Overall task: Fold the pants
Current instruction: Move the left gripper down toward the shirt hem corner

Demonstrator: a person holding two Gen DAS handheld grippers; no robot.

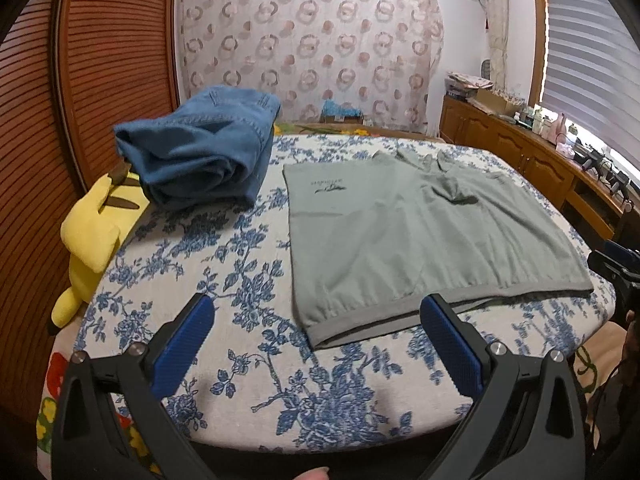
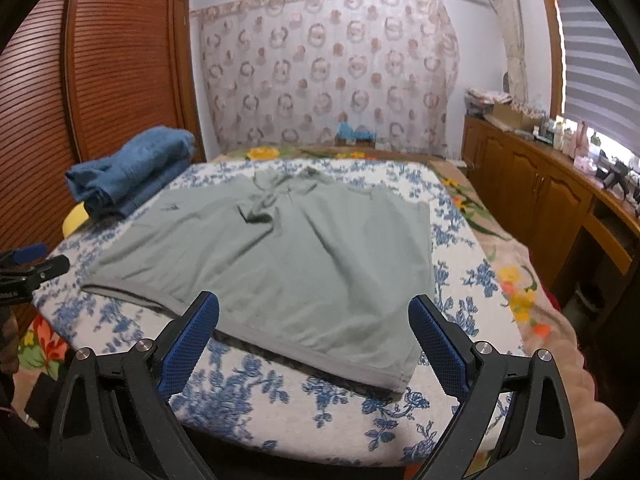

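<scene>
A grey-green garment [image 1: 408, 232] [image 2: 280, 256] lies spread flat on the blue-flowered bed cover [image 1: 240, 280] [image 2: 248, 392], its hem toward me. My left gripper [image 1: 316, 320] hovers open above the hem's left corner, nothing between its blue pads. My right gripper [image 2: 314, 320] hangs open over the hem's right part, also empty. A bundle of blue denim [image 1: 200, 152] [image 2: 132, 168] sits folded at the bed's far left. The right gripper's tip [image 1: 616, 268] shows at the right edge of the left wrist view, and the left gripper's tip [image 2: 28, 264] at the left edge of the right wrist view.
A yellow plush toy [image 1: 92, 236] lies off the bed's left edge beside the slatted wooden wardrobe [image 1: 80, 80]. A wooden cabinet [image 2: 540, 196] with small items runs along the right wall under the blinds. A patterned curtain [image 2: 328, 72] hangs behind the bed.
</scene>
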